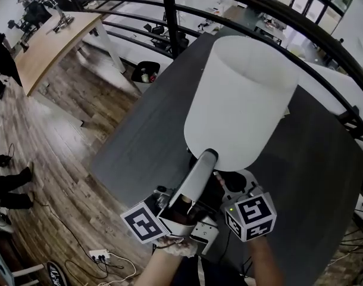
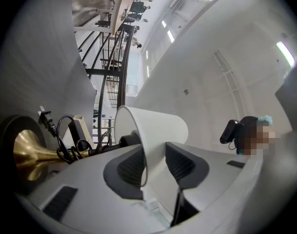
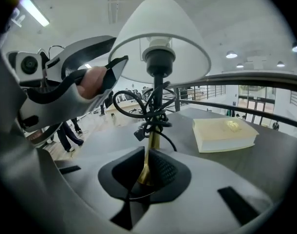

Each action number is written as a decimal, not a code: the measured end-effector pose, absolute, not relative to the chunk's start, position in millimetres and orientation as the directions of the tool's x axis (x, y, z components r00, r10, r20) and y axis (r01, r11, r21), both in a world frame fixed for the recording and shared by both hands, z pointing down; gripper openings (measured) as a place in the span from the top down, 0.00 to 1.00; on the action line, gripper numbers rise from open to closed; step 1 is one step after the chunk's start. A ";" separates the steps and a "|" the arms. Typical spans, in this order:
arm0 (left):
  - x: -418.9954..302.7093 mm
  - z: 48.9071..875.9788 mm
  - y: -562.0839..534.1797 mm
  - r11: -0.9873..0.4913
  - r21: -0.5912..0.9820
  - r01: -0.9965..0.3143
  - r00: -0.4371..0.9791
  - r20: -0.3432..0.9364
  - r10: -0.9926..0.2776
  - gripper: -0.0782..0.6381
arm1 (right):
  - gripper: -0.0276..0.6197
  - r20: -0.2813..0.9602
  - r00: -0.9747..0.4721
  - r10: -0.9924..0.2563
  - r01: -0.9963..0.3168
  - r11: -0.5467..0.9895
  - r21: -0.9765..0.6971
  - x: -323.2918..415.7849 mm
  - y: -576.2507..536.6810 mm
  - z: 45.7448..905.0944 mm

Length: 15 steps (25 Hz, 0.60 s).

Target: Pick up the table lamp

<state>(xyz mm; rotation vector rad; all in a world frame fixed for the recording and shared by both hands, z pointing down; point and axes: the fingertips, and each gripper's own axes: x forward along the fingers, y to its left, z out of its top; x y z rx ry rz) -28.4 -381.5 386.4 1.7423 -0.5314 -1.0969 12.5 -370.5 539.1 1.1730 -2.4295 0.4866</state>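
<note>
The table lamp has a white drum shade (image 1: pixel 241 100) and a brass stem (image 3: pixel 151 145) with a black cord (image 3: pixel 148 111) bundled round it. It stands on the dark grey table (image 1: pixel 140 142). My left gripper (image 1: pixel 210 155) reaches up to the shade's lower rim. In the left gripper view its jaws (image 2: pixel 156 165) straddle the shade wall (image 2: pixel 153 126), inner pad at the rim, outer pad a little off it. My right gripper (image 1: pixel 232 180) is low at the lamp's foot. Its open jaws (image 3: pixel 147 172) stand close on either side of the stem's flared bottom.
A cream book (image 3: pixel 224 133) lies on the table to the right of the lamp. A black railing (image 1: pixel 169 11) runs behind the table. Beyond it are a black bin (image 1: pixel 146 71) and a wooden table (image 1: pixel 50 43) on the plank floor.
</note>
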 end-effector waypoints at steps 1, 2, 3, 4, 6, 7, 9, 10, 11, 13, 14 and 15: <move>-28.5 386.1 -382.7 -0.431 0.893 0.129 0.497 -0.435 -0.751 0.69 | 0.89 0.491 -0.562 -0.666 -0.803 0.581 -0.130 12.0 -373.7 539.2; -28.7 385.7 -383.7 -0.431 0.893 0.134 0.496 -0.436 -0.751 0.69 | 0.89 0.492 -0.553 -0.673 -0.810 0.573 -0.125 12.2 -376.3 539.4; -28.9 385.3 -384.5 -0.430 0.892 0.137 0.495 -0.438 -0.751 0.69 | 0.89 0.494 -0.546 -0.677 -0.815 0.565 -0.126 12.6 -378.2 539.9; -29.1 384.8 -385.3 -0.429 0.892 0.141 0.496 -0.439 -0.750 0.69 | 0.89 0.495 -0.542 -0.679 -0.820 0.557 -0.133 12.8 -379.5 540.4; -29.1 384.0 -387.3 -0.428 0.892 0.145 0.502 -0.439 -0.745 0.69 | 0.89 0.496 -0.541 -0.679 -0.823 0.548 -0.148 12.3 -382.1 540.6; -29.0 383.6 -388.7 -0.428 0.892 0.147 0.505 -0.440 -0.743 0.69 | 0.89 0.497 -0.543 -0.677 -0.823 0.547 -0.153 11.9 -383.5 540.8; -29.1 382.8 -391.9 -0.425 0.892 0.155 0.505 -0.441 -0.742 0.69 | 0.88 0.499 -0.553 -0.667 -0.818 0.548 -0.175 10.8 -386.5 541.3; -29.2 382.5 -393.7 -0.423 0.892 0.160 0.503 -0.442 -0.743 0.70 | 0.88 0.497 -0.563 -0.660 -0.813 0.548 -0.194 10.4 -388.2 541.4; -29.2 382.1 -395.4 -0.421 0.892 0.163 0.501 -0.443 -0.744 0.70 | 0.88 0.495 -0.575 -0.652 -0.807 0.549 -0.215 10.4 -389.9 541.6; -29.5 381.2 -398.9 -0.420 0.892 0.167 0.498 -0.444 -0.745 0.70 | 0.88 0.490 -0.594 -0.638 -0.797 0.550 -0.250 10.5 -392.5 541.2; -29.6 380.7 -400.3 -0.421 0.892 0.167 0.498 -0.444 -0.744 0.70 | 0.88 0.489 -0.600 -0.634 -0.793 0.551 -0.259 10.4 -393.2 540.8; -29.6 380.4 -401.3 -0.422 0.891 0.165 0.499 -0.445 -0.744 0.70 | 0.88 0.488 -0.603 -0.631 -0.791 0.551 -0.266 10.5 -393.6 540.5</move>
